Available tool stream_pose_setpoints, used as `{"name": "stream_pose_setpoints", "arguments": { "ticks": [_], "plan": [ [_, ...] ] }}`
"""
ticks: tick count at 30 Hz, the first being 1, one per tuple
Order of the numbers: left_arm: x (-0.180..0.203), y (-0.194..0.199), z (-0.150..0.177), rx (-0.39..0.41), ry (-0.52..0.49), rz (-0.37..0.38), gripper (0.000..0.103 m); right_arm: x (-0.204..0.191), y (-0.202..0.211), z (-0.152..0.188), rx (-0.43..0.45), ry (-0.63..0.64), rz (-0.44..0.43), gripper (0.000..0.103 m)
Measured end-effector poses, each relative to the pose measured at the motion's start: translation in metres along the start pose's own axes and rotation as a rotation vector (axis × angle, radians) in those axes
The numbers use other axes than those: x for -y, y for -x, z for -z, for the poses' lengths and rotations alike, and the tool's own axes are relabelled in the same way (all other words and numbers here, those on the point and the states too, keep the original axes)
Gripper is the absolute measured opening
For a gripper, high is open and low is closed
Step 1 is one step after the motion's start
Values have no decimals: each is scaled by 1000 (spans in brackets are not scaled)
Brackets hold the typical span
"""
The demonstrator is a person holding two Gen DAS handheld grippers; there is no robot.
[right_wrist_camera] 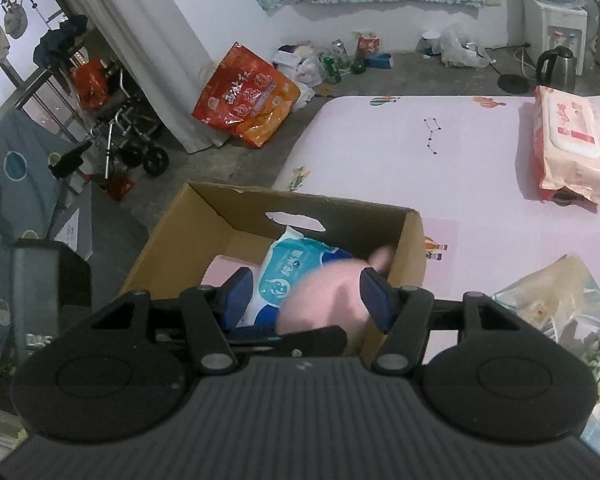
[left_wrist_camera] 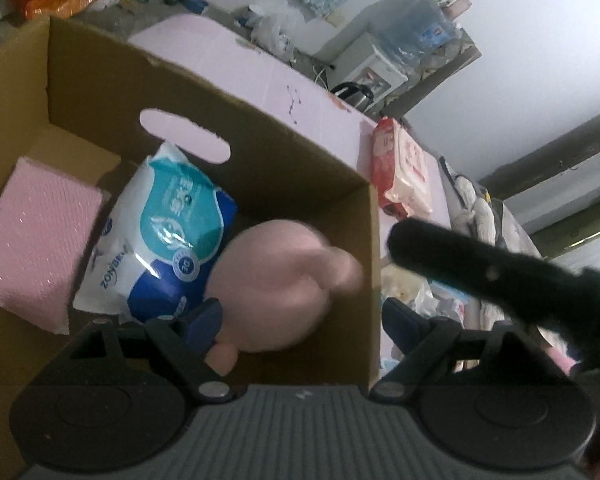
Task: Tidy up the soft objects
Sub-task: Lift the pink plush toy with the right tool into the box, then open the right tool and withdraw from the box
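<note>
Hovering over the cardboard box [right_wrist_camera: 172, 240], your right tongs [right_wrist_camera: 306, 300] grip the pink plush toy [right_wrist_camera: 320, 300] above the blue wipes pack [right_wrist_camera: 284, 276]. Your left tongs [left_wrist_camera: 304, 320] gape empty. Next, release it, then fetch the red wipes pack [right_wrist_camera: 572, 148].

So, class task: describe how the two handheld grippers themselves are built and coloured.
Both the left gripper and the right gripper look alike: a grey ribbed body, two round black discs, black angular linkage arms with silver pivot pins, and dark blue finger pads.
</note>
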State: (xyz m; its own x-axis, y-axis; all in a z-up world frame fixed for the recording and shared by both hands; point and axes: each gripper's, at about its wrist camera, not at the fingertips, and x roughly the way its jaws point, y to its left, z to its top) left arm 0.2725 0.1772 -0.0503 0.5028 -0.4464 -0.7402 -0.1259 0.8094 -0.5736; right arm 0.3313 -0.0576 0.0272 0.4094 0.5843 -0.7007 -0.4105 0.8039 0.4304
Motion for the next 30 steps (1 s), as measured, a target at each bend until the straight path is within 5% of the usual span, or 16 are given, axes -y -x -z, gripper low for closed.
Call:
{"name": "stream_pose_setpoints", "arguments": {
  "ticks": [9,17,25,30],
  "plan": [
    [-5,-2,-2,4,26,-9,92,16,18,1,52,-35,-53,60],
    [12,26,8,89,-8,-21,92,49,81,21,152,-96,-137,63],
    [56,79,41,174,-135,-37,95,108,183,84,289,-202,-272,82],
    [95,90,72,162,-269,-87,95,161,237,147,353,-280,-258,85]
  ]
}}
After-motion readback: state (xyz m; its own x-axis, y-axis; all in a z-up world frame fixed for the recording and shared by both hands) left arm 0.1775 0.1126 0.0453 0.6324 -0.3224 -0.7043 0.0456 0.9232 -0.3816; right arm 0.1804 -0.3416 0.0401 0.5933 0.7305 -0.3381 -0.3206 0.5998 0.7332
